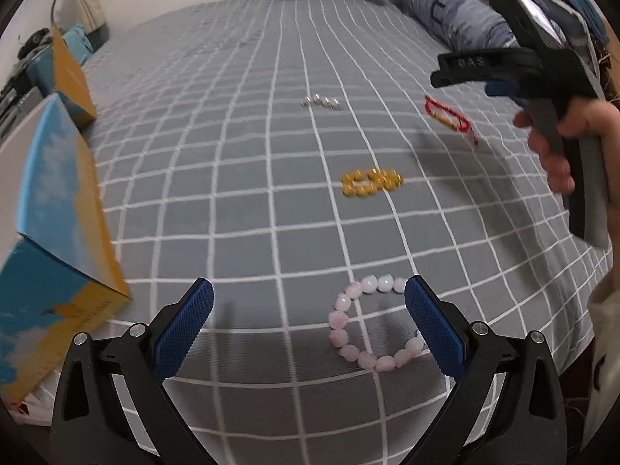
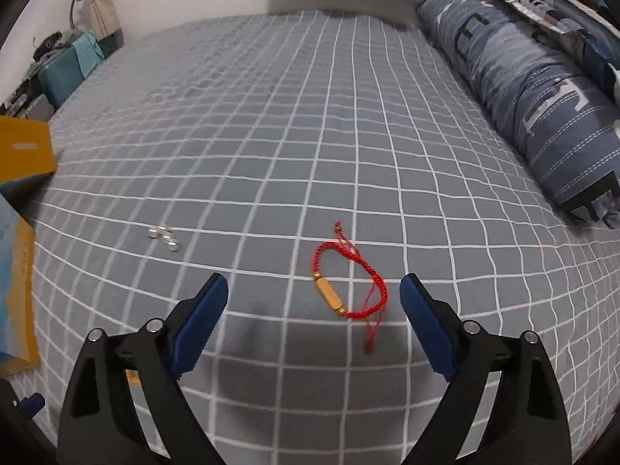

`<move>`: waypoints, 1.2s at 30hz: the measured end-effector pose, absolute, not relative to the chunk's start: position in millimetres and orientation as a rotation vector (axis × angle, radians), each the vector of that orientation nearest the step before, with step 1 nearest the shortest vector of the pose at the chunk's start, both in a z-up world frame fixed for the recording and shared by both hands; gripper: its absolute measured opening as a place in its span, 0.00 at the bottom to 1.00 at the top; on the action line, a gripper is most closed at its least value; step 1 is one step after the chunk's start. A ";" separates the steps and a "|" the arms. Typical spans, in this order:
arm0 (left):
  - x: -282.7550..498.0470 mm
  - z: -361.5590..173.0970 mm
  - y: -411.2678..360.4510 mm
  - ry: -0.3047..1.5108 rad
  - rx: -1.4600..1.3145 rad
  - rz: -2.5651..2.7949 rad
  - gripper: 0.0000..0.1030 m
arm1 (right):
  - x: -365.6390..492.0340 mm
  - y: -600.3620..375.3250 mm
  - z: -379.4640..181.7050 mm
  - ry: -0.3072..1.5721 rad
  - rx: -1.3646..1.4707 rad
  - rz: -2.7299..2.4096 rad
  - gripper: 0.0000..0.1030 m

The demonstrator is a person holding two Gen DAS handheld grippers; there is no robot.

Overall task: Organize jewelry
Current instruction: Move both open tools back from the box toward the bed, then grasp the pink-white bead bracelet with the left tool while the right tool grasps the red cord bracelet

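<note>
- On the grey checked bed (image 1: 232, 193), four pieces lie loose: one pink bead bracelet (image 1: 372, 325), one yellow bead bracelet (image 1: 372, 183), one red cord bracelet (image 2: 348, 279) with a gold tube bead, one small silver cluster (image 1: 321, 101), pieces too blurred to count.
- Left gripper (image 1: 310, 325): fingers wide, empty; pink bracelet's right side runs behind the 3 o'clock finger, loop sits off-centre.
- Right gripper (image 2: 314, 321): fingers wide, empty, red cord between the tips at 12 o'clock, not touched.
- Boxes: two blue-and-yellow boxes (image 1: 58, 232) at 9 o'clock, likely the drop spot.
- Risk: left fingers closing off-centre could clip one bead and roll the loop away.
- Risk: thin red cord may slip through the fingers or its tail may snag; soft sheet may bunch up into the grasp.
</note>
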State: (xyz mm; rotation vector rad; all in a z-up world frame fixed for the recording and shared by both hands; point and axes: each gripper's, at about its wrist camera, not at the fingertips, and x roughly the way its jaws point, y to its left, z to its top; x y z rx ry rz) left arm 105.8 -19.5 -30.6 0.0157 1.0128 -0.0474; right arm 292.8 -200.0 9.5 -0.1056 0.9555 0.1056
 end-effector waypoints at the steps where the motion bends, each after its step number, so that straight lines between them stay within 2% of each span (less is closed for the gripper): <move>1: 105.4 -34.8 -21.7 1.018 0.021 -0.048 0.94 | 297.2 -202.2 5.5 0.961 -0.108 0.101 0.82; 9: 107.8 -61.4 -28.1 1.069 0.011 -0.092 0.94 | 318.1 -223.3 -22.9 1.023 -0.067 0.086 0.75; 13: 107.4 -67.1 -28.6 1.086 0.004 -0.100 0.92 | 322.5 -225.2 -32.8 1.056 -0.067 0.090 0.67; 16: 106.9 -69.0 -29.1 1.096 0.010 -0.097 0.84 | 325.9 -225.1 -37.1 1.072 -0.068 0.092 0.61; 20: 107.5 -68.4 -28.2 1.100 0.002 -0.076 0.67 | 329.3 -223.8 -42.6 1.092 -0.078 0.086 0.52; 24: 103.0 -65.4 -27.1 1.107 0.017 -0.058 0.56 | 331.4 -222.7 -45.5 1.098 -0.077 0.088 0.44; 26: 101.6 -64.1 -27.3 1.110 0.016 -0.065 0.42 | 332.1 -222.2 -45.2 1.099 -0.079 0.090 0.37; 32: 97.2 -60.7 -30.6 1.127 0.011 -0.097 0.12 | 333.3 -223.6 -46.3 1.102 -0.073 0.090 0.26; 36: 98.4 -59.2 -28.5 1.131 -0.002 -0.109 0.11 | 333.5 -223.1 -46.5 1.108 -0.068 0.095 0.19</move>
